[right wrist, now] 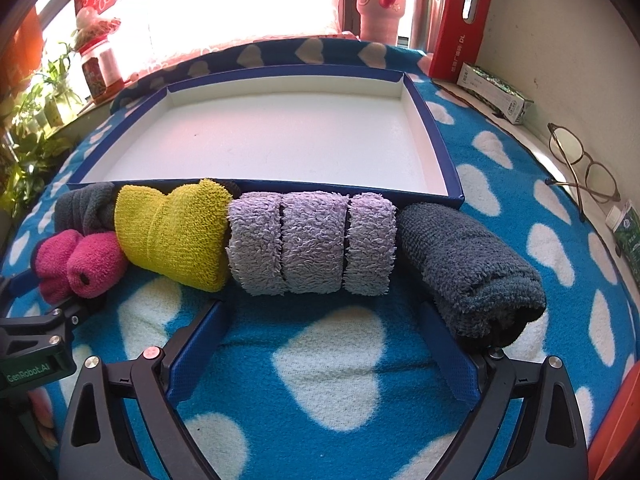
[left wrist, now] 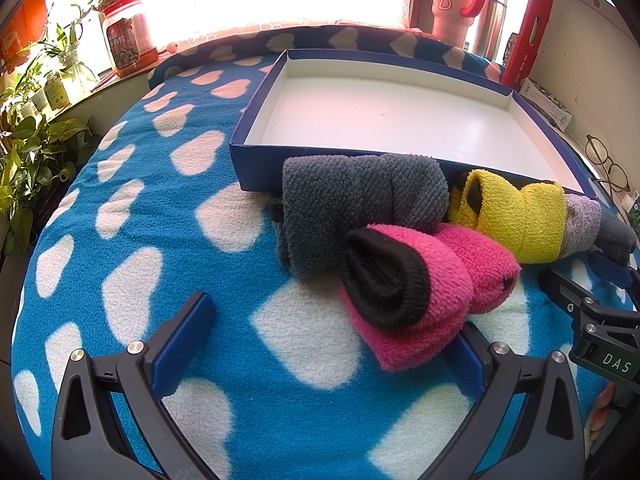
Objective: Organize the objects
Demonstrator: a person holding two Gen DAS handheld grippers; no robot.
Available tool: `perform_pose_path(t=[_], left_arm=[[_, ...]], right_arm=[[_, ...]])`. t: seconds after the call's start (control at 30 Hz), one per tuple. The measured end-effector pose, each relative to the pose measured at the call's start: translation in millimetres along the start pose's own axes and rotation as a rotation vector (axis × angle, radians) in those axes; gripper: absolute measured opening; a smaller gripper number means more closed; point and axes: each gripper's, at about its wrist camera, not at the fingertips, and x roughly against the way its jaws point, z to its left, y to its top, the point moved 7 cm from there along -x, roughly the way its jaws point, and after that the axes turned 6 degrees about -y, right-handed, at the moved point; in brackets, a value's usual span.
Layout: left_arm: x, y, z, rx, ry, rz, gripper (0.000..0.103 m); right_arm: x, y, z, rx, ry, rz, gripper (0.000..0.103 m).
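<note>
The left hand-held gripper [left wrist: 328, 344] hovers low over the blue blanket [left wrist: 160, 208] with its jaws spread wide and nothing between them. Its right finger [left wrist: 472, 364] sits just beside the pink roll [left wrist: 432, 288], whose near end overlaps it from this view; whether they touch cannot be told. The left finger rests over bare blanket.

From the right wrist view, rolled cloths lie in a row along the near wall of the box [right wrist: 448, 152], a shallow blue tray with a white inside. From left to right: the pink roll [right wrist: 80, 264], a grey roll [right wrist: 84, 204] behind it, a yellow roll [right wrist: 172, 232], a lilac roll [right wrist: 312, 244] and a dark grey roll [right wrist: 468, 264]. None is inside the box.

The right hand-held gripper [right wrist: 324, 340] is also wide open and holds nothing. Its left finger [right wrist: 200, 344] ends just short of the lilac roll, apart from it. Its right finger passes beside the dark grey roll, whose near end overhangs it.

Glasses [right wrist: 580, 168] lie at the far right, near the wall.
</note>
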Motion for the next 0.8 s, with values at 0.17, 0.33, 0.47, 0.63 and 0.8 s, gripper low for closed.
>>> perform_pose_path(t=[0.17,0.33,0.47,0.63,0.8], left_arm=[[0.0,0.1,-0.2,0.000,0.000,0.000,0.103],[0.0,0.1,-0.1,0.000,0.000,0.000,0.103],[0.0,-0.1,0.1,0.000,0.000,0.000,0.103],[0.0,0.1,-0.2,0.000,0.000,0.000,0.103],[0.0,0.0,0.0,0.000,0.000,0.000,0.103]], right_arm=[[17.1,-12.3,-14.4,-0.003,0.105,-0.008,0.103],[37.3,-15.1,-41.3,-0.069,0.210,-0.013,0.103],[38.5,-2.0,-51.9,-0.077,0.260,-0.031,0.103],[39.8,11.3,-52.7,-0.081,0.265,-0.026,0.103],[81.7,11.9,-45.1,-0.003,0.321,-0.105,0.103]])
